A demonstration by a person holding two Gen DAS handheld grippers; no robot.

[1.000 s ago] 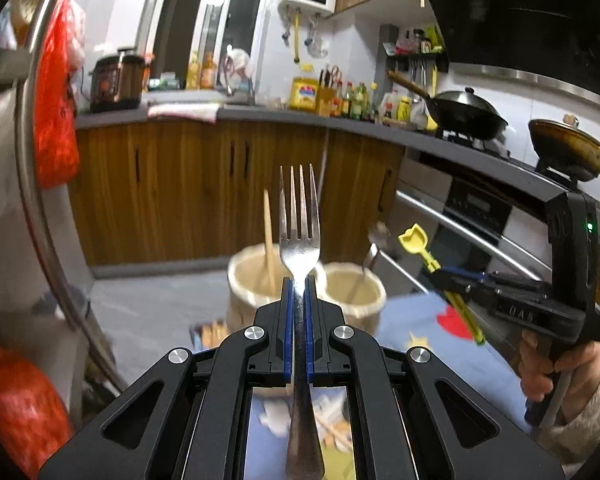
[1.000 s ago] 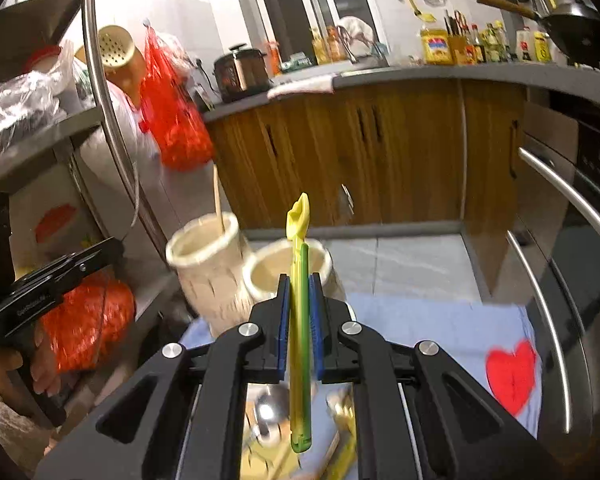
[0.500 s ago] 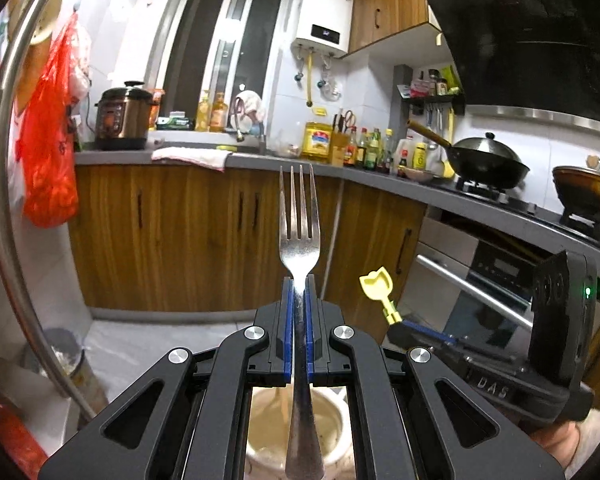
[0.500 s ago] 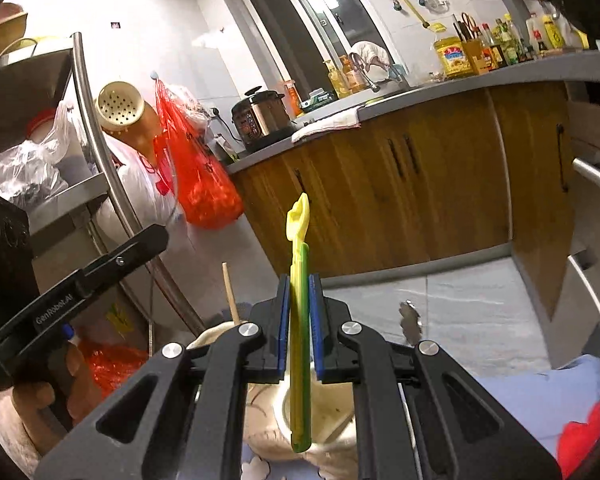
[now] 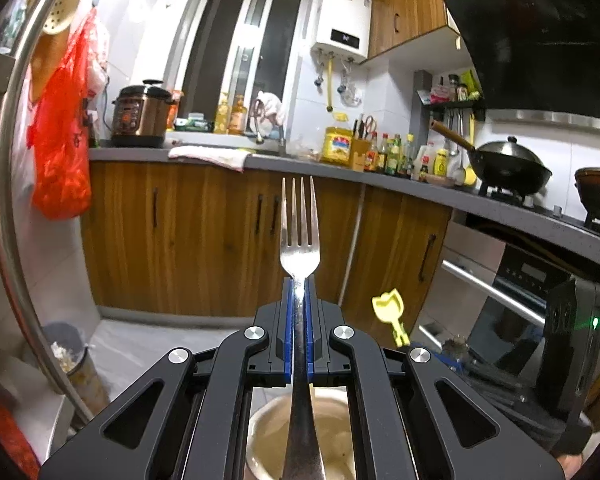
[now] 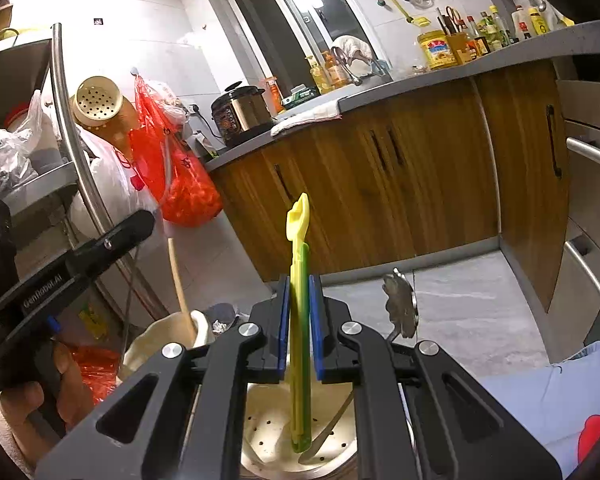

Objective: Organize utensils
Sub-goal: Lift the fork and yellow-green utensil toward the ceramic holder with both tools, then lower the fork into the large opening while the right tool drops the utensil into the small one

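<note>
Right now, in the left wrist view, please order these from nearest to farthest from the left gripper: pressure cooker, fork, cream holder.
1. fork, clamped between the fingers
2. cream holder, directly below
3. pressure cooker, far on the counter, upper left

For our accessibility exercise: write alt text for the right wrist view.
The right tool clamps a yellow-green plastic utensil upright above a cream perforated holder with a metal spoon inside. Wooden kitchen cabinets stand behind.

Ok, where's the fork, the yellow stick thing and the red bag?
Fork [image 5: 300, 256], left wrist view, on the base of its prongs.
Yellow stick [image 6: 298, 320], right wrist view, on its shaft.
Red bag [image 5: 62, 168], left wrist view, on its bulging lower half.
</note>
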